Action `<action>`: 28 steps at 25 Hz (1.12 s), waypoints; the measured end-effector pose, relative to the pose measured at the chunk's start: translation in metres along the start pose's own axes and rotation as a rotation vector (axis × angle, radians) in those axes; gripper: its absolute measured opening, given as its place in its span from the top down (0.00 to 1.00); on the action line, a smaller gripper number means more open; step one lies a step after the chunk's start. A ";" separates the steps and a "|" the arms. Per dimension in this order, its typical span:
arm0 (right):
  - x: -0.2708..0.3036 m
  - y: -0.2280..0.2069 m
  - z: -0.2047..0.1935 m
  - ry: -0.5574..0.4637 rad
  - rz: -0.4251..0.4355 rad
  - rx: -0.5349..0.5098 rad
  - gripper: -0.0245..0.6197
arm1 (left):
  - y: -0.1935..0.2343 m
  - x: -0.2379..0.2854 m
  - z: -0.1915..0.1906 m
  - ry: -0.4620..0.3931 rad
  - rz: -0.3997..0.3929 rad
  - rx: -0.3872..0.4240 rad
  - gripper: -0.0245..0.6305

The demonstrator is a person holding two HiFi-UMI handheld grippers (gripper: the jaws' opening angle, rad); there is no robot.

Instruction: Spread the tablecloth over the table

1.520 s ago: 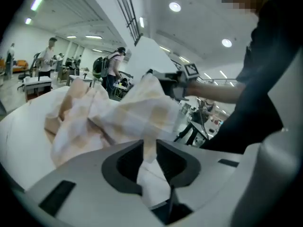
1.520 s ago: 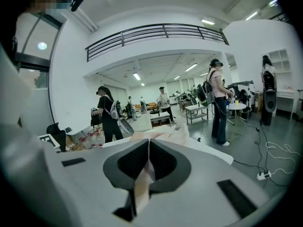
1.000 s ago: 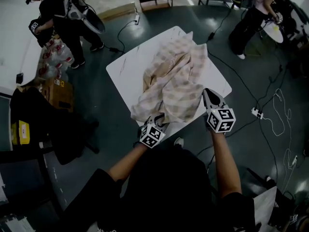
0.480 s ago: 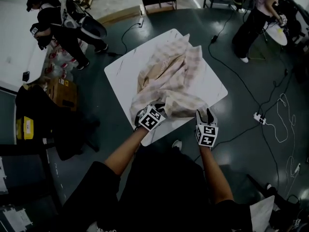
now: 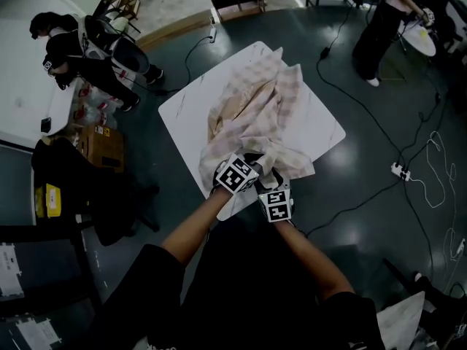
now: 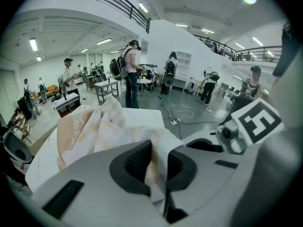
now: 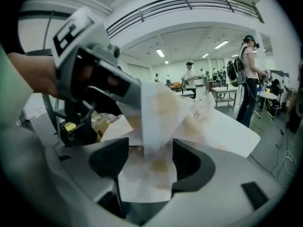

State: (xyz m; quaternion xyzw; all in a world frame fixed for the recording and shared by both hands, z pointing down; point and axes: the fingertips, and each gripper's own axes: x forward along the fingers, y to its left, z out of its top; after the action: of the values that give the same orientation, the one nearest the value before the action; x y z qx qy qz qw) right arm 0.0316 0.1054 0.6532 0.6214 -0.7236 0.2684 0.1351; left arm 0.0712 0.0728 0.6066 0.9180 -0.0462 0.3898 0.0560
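Jaws on my left gripper (image 6: pixel 158 167) are pressed together on a fold of the tablecloth (image 5: pixel 255 111), with the checked fabric pinched between the dark pads (image 6: pixel 135 162). My right gripper (image 7: pixel 149 162) sits just beside it. Its jaws have just been opening and stand wide, and a strip of the same cloth hangs loosely between them with neither pad pressing it. Both tools are at the near edge of the white table (image 5: pixel 182 108). The cloth lies bunched in a crumpled ridge along the middle of the tabletop, with bare surface on both sides. A power strip (image 5: pixel 400 170) lies on the dark floor off to the right.
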 end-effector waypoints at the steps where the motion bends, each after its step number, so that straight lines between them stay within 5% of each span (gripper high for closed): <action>1: 0.005 -0.007 -0.001 0.015 -0.036 0.003 0.51 | -0.001 -0.001 0.000 -0.003 0.003 -0.002 0.93; 2: 0.008 -0.015 -0.004 0.030 -0.068 0.003 0.57 | 0.001 -0.002 -0.002 -0.002 0.020 0.007 0.93; 4: 0.004 -0.032 -0.012 0.052 -0.111 -0.007 0.86 | 0.010 -0.005 -0.014 0.019 0.090 0.063 0.93; 9: -0.030 -0.083 0.008 0.012 -0.157 -0.056 0.92 | 0.031 -0.016 -0.054 0.133 0.247 0.313 0.93; 13: -0.050 -0.096 0.065 -0.024 -0.130 -0.220 0.92 | 0.028 -0.011 -0.073 0.094 0.220 0.219 0.93; 19: -0.071 -0.062 0.137 -0.093 -0.125 -0.314 0.93 | 0.020 -0.014 -0.084 0.011 0.306 0.249 0.93; 21: -0.073 -0.058 0.152 -0.096 -0.145 -0.326 0.93 | 0.021 -0.025 -0.077 -0.045 0.316 0.200 0.91; 24: -0.075 -0.060 0.171 -0.093 -0.180 -0.333 0.93 | 0.019 -0.042 -0.073 -0.111 0.275 0.063 0.76; 28: -0.093 -0.083 0.214 -0.178 -0.257 -0.290 0.94 | 0.014 -0.051 -0.108 -0.061 0.221 -0.064 0.66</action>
State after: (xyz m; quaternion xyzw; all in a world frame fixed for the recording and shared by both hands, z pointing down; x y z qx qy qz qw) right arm 0.1598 0.0563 0.4464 0.7037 -0.6786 0.0860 0.1920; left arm -0.0425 0.0759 0.6451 0.9165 -0.1613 0.3639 0.0406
